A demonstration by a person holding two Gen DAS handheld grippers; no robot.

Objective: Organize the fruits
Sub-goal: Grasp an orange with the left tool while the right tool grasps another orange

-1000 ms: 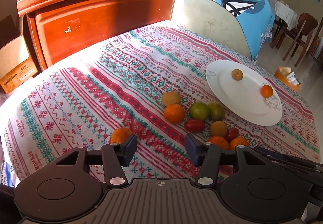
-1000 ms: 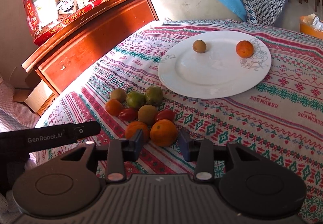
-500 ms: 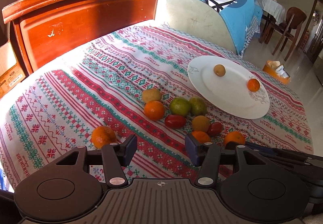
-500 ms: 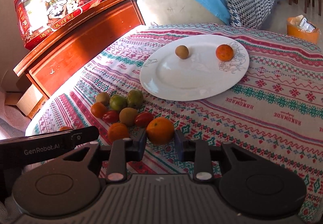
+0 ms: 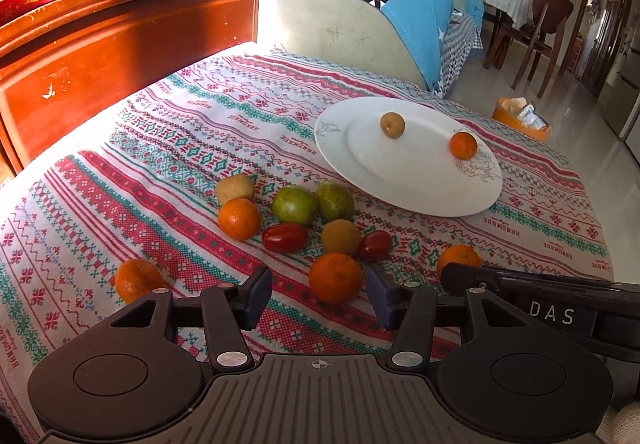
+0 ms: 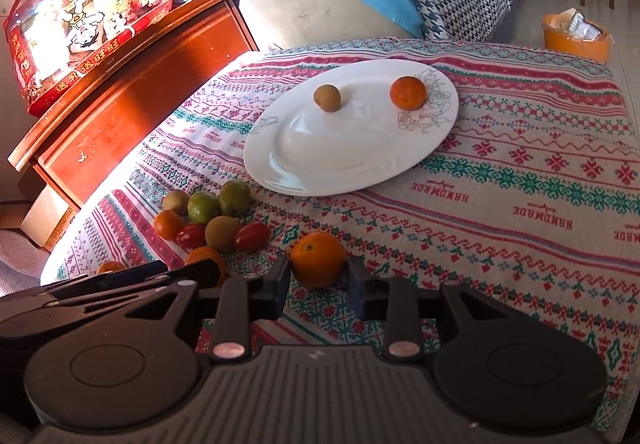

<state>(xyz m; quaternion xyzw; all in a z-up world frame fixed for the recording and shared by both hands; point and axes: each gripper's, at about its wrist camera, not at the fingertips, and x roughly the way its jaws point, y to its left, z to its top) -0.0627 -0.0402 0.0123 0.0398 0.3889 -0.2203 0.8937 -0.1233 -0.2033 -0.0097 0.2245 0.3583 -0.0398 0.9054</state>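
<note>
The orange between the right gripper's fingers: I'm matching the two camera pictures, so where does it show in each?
Left wrist view: the round orange sits low right on the cloth, partly behind the right gripper's black finger.
Right wrist view: the orange lies low centre, between the right gripper fingers, which are open around it.
Shared landmark: the white oval plate, beyond the fruit cluster in both.

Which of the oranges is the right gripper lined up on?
The round orange lying alone on the patterned cloth, right of the fruit cluster. It sits between the open right gripper fingers; the other oranges lie in the cluster or on the white plate.
</note>
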